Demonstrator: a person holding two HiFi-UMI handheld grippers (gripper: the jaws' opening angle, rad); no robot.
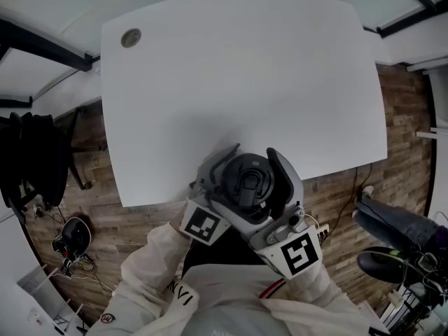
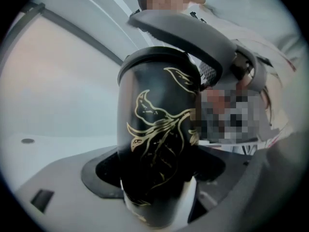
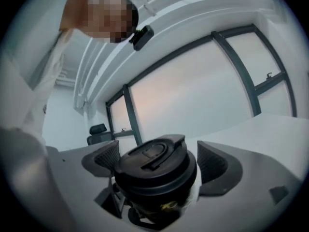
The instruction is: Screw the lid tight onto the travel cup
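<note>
**Gripping cup and lid over the table's near edge**

Both tools are raised close to the person's chest, above the near edge of the white table (image 1: 245,75). The left gripper (image 2: 159,202) has its jaws spread wide and clamped on the lower body of the black travel cup (image 2: 154,120), gold leaf print facing its camera. The right gripper (image 3: 157,173) reaches over the top. Its jaws are also wide, and the dark lid (image 3: 154,163) sits deep between them, pinched, with the ribbed tips standing out past it on either side. The lid is on the cup's mouth.
</note>
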